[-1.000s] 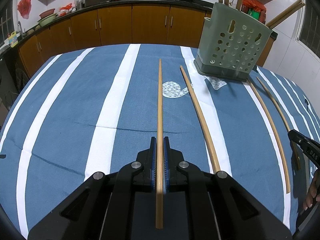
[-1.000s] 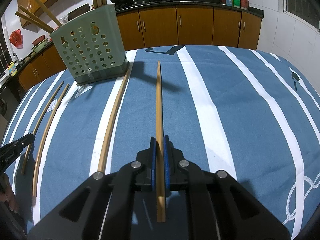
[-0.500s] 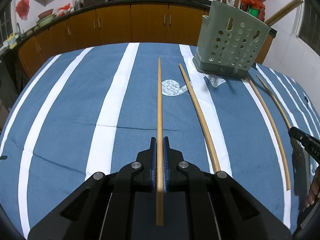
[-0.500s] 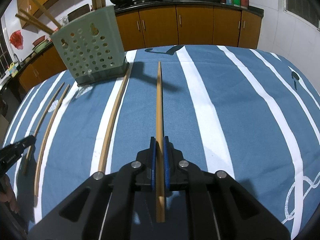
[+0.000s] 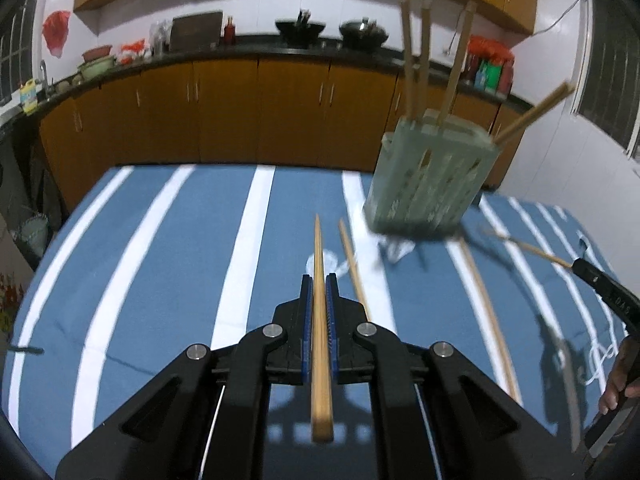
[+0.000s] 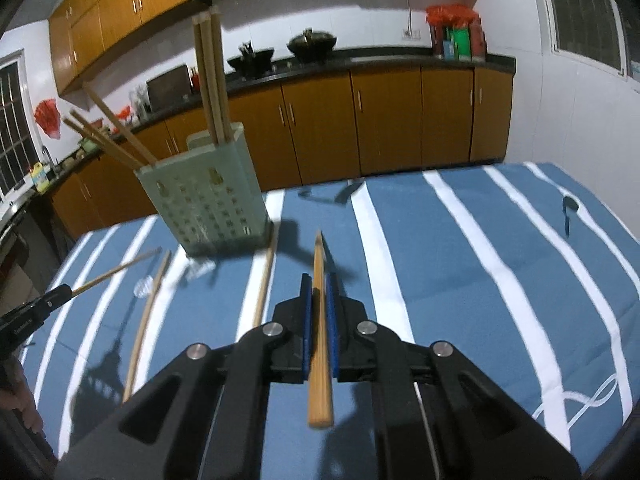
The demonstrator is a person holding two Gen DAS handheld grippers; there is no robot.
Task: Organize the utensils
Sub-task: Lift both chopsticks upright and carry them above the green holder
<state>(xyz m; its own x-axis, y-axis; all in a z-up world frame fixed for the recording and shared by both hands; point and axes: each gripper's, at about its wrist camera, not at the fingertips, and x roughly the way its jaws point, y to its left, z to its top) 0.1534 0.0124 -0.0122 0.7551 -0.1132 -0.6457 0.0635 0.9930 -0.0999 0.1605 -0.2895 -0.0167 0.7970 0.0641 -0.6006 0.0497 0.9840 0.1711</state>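
My left gripper (image 5: pixel 319 280) is shut on a long wooden chopstick (image 5: pixel 319 264) and holds it lifted, pointing toward the far table edge. My right gripper (image 6: pixel 319 280) is shut on another chopstick (image 6: pixel 319 256), also lifted. The pale green perforated utensil holder (image 5: pixel 430 184) stands ahead and right of the left gripper, with several chopsticks upright in it; in the right wrist view the holder (image 6: pixel 208 208) is ahead and left. Loose chopsticks lie on the blue striped tablecloth (image 5: pixel 168 248): one (image 5: pixel 354 268) beside my left gripper and one (image 5: pixel 488 312) further right.
Each gripper shows at the edge of the other's view, the right one (image 5: pixel 600 284) and the left one (image 6: pixel 36 312). In the right wrist view, two loose chopsticks (image 6: pixel 264 280) (image 6: pixel 146 320) lie near the holder. Brown cabinets (image 5: pixel 240 112) and a cluttered counter stand behind the table.
Both grippers have lifted and tilted up with their chopsticks, so the views now look level at the holder and cabinets. The loose chopsticks stay on the cloth.
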